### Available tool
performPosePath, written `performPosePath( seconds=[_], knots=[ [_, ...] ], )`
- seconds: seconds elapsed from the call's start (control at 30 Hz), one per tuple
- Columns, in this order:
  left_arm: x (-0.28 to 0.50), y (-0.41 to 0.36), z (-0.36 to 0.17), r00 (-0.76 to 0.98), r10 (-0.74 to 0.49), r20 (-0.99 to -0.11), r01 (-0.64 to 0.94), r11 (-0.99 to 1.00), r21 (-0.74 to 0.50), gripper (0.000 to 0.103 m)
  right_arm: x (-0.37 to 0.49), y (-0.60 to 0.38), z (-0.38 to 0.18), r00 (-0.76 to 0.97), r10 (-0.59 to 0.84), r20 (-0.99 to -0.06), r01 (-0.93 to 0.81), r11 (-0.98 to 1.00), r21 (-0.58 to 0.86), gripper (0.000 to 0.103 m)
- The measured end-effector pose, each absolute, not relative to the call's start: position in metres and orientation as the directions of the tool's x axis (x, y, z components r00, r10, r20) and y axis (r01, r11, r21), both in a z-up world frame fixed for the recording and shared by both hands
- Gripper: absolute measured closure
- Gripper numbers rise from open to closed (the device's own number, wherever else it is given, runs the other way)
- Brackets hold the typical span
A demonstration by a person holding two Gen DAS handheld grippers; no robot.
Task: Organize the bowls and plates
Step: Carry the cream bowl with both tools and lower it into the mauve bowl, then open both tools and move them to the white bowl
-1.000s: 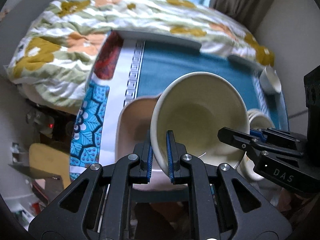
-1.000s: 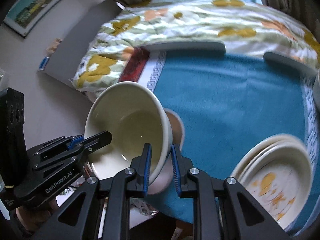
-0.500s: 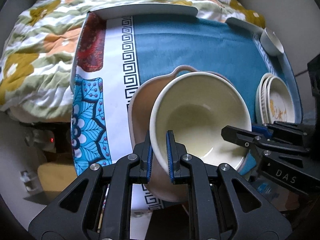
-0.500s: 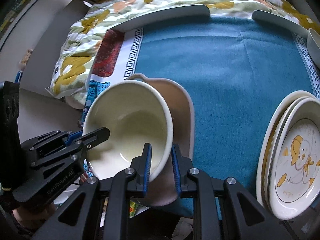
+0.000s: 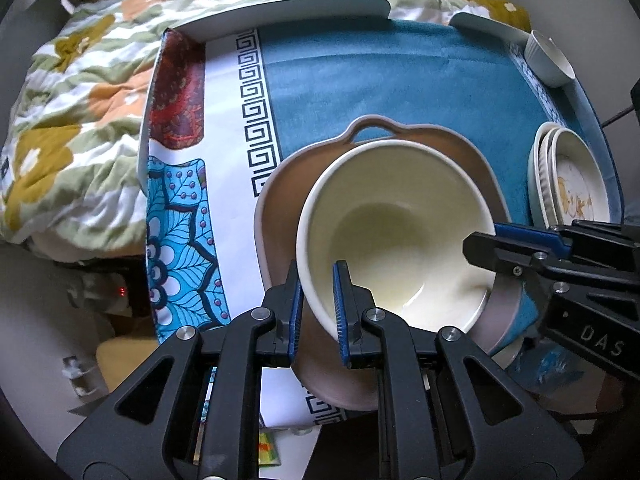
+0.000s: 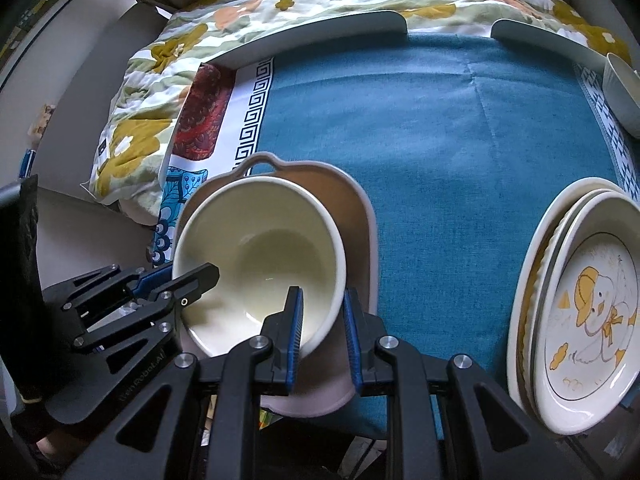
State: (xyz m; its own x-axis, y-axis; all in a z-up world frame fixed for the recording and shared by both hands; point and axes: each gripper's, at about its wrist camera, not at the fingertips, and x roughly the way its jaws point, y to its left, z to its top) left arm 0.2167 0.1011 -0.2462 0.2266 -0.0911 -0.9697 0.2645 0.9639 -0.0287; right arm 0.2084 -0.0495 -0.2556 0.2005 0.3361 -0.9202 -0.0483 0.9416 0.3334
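A cream bowl (image 5: 394, 232) sits inside a wider pinkish-beige dish with a loop handle (image 5: 376, 130) near the table's front left. My left gripper (image 5: 316, 300) is shut on the bowl's near left rim. My right gripper (image 6: 322, 312) is shut on its right rim, and shows in the left wrist view (image 5: 520, 248). The bowl (image 6: 260, 264) and the dish (image 6: 360, 216) also show in the right wrist view. A stack of plates (image 6: 580, 308), the top one with a duck drawing, lies at the front right.
A small white ribbed bowl (image 5: 548, 58) stands at the table's far right corner. The table has a teal cloth (image 6: 440, 128) with a patterned left border and raised grey rim pieces (image 6: 320, 32) at the back. A floral quilt (image 5: 80, 80) lies behind and to the left.
Both grippers have lowered the cream bowl from tilted to nearly level, down into the pinkish dish. The views now look more steeply down on the table.
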Motion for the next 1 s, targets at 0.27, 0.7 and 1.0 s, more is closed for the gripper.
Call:
performPosePath(
  seconds=[0.27, 0.7, 1.0],
  knots=[
    [0.211, 0.097, -0.244, 0.239, -0.051, -0.970, 0.280, 0.960, 0.019, 0.088, 0.206, -0.048, -0.253, 0.208, 0.342, -0.916, -0.052, 0.939, 0.339, 0.084],
    [0.192, 0.101, -0.207, 0.300, -0.097, -0.949, 0.248, 0.968, -0.021, 0.087, 0.190, -0.056, -0.223, 0.275, 0.348, -0.896, -0.080, 0.937, 0.339, 0.084],
    [0.173, 0.063, -0.149, 0.419, -0.182, -0.890, 0.267, 0.961, -0.070, 0.083, 0.164, -0.105, -0.176, 0.413, 0.364, -0.835, -0.095, 0.929, 0.358, 0.084]
  ],
)
